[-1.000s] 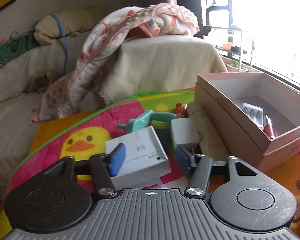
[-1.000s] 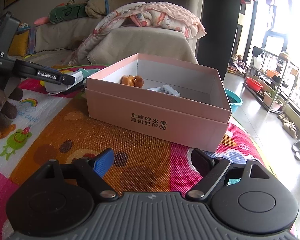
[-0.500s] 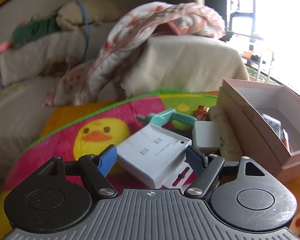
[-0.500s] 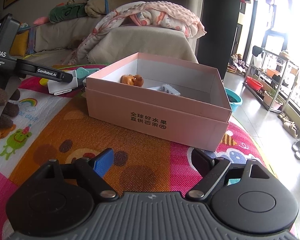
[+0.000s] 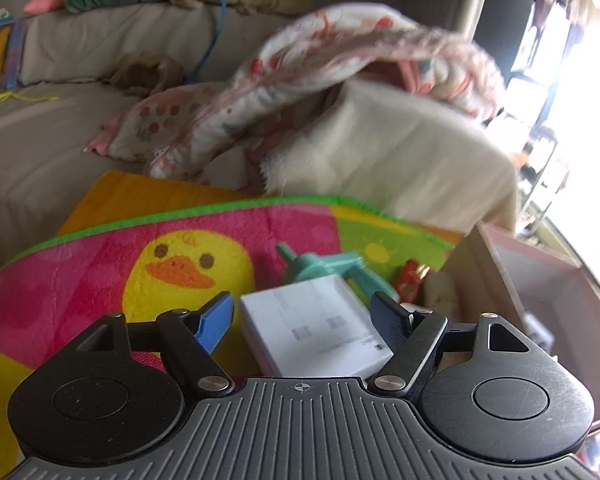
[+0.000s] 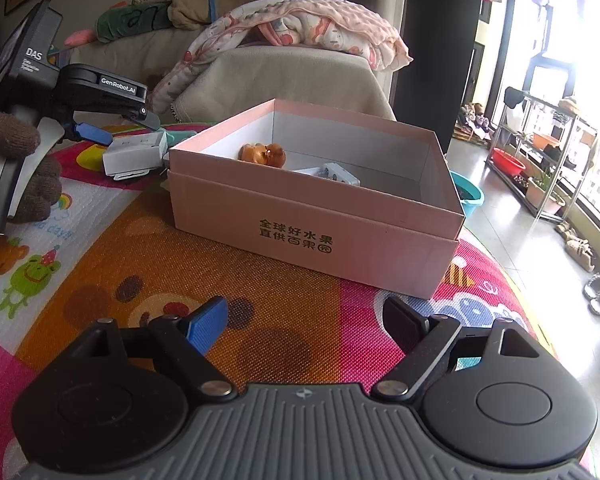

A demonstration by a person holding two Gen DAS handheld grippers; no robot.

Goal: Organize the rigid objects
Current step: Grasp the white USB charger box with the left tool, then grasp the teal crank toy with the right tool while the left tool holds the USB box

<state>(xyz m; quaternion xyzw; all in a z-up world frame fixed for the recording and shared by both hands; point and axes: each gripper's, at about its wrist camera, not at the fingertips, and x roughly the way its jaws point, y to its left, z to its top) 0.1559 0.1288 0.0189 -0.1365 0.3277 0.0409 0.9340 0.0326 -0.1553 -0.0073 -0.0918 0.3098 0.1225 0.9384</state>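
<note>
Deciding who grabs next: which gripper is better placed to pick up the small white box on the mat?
Left. The left gripper is open with the white box between its fingers, pads not pressing. The right gripper is open over bare mat, with the pink box between it and the white box.

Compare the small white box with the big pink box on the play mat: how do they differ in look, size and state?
The white box is small, closed and printed with grey labels; the pink box is much larger, open-topped and printed with dark characters on its side. The white box lies between the open fingers of the left hand-held gripper; the pink box stands free, and things lie inside it. Both are rectangular cardboard boxes resting on the play mat.
</note>
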